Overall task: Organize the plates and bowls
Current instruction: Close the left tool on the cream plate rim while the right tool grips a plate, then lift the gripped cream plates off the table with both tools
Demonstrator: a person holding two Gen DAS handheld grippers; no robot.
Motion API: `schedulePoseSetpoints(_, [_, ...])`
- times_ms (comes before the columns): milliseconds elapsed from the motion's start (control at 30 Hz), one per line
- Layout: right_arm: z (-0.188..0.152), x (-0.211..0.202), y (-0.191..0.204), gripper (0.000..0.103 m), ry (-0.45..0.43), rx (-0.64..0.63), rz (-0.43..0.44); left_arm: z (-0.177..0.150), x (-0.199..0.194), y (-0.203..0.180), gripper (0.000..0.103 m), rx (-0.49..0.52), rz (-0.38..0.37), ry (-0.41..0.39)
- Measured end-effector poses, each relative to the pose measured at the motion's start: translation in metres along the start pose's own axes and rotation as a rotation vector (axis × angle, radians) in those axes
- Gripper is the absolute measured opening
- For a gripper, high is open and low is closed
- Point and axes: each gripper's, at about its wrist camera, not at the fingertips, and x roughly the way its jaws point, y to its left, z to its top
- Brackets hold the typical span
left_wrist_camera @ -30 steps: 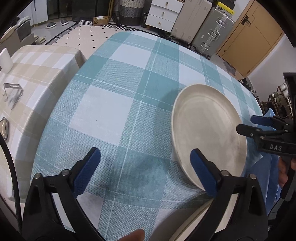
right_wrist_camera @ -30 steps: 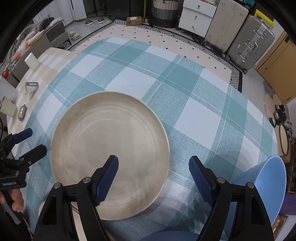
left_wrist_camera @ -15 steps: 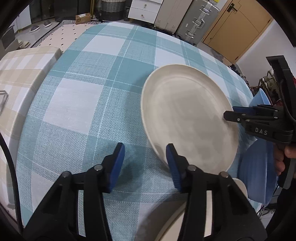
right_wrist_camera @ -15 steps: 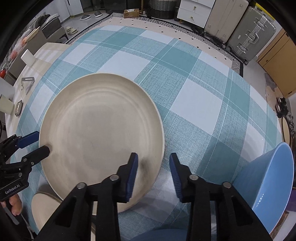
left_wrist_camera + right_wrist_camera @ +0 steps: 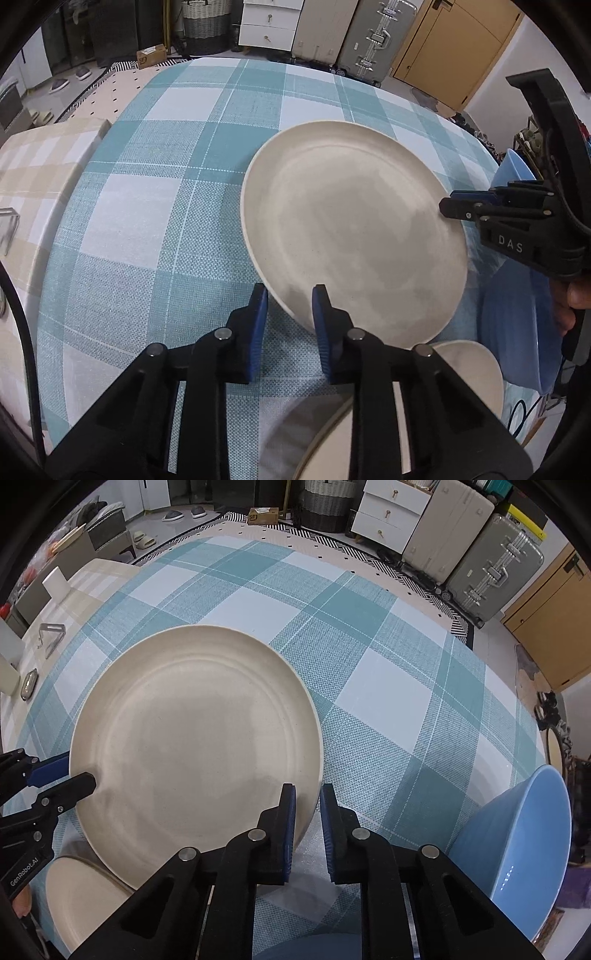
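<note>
A large cream plate point(image 5: 351, 236) point(image 5: 195, 753) is held a little above the teal checked tablecloth point(image 5: 159, 192) point(image 5: 388, 686). My left gripper point(image 5: 290, 314) is shut on its near left rim. My right gripper point(image 5: 307, 808) is shut on its right rim, and it shows from the side in the left wrist view point(image 5: 454, 210). My left gripper shows at the plate's left edge in the right wrist view point(image 5: 70, 775). A light blue bowl point(image 5: 517, 834) point(image 5: 517, 321) stands at the table's right edge. More cream plates point(image 5: 469, 373) point(image 5: 81, 897) lie below near the front edge.
A beige checked table point(image 5: 33, 162) adjoins on the left, with a white cup point(image 5: 55, 583), a metal bracket point(image 5: 50, 635) and a small metal object point(image 5: 28, 683). Suitcases point(image 5: 495, 568) and a white drawer unit point(image 5: 391, 513) stand beyond the table.
Both grippers have closed from wide open onto the large cream plate's rims. The plate now sits more central in both views and looks lifted off the cloth.
</note>
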Motion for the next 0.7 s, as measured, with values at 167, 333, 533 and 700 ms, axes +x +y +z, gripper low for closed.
schedulePoseSetpoints(167, [-0.003, -0.001, 0.003, 0.014, -0.008, -0.010, -0.007, -0.002, -0.005, -0.004, 0.021, 0.021, 0.038, -0.018])
schedulePoseSetpoints(333, [-0.004, -0.003, 0.004, 0.014, -0.019, -0.006, -0.001, 0.000, -0.013, -0.006, 0.022, 0.030, 0.060, -0.050])
schedulePoseSetpoints(533, [-0.005, -0.014, 0.006, 0.014, -0.053, -0.005, 0.007, 0.001, -0.024, -0.003, 0.022, 0.021, 0.062, -0.076])
schedulePoseSetpoints(700, [-0.006, -0.027, 0.007, 0.014, -0.092, -0.004, 0.008, -0.001, -0.037, -0.004, 0.022, 0.016, 0.056, -0.098])
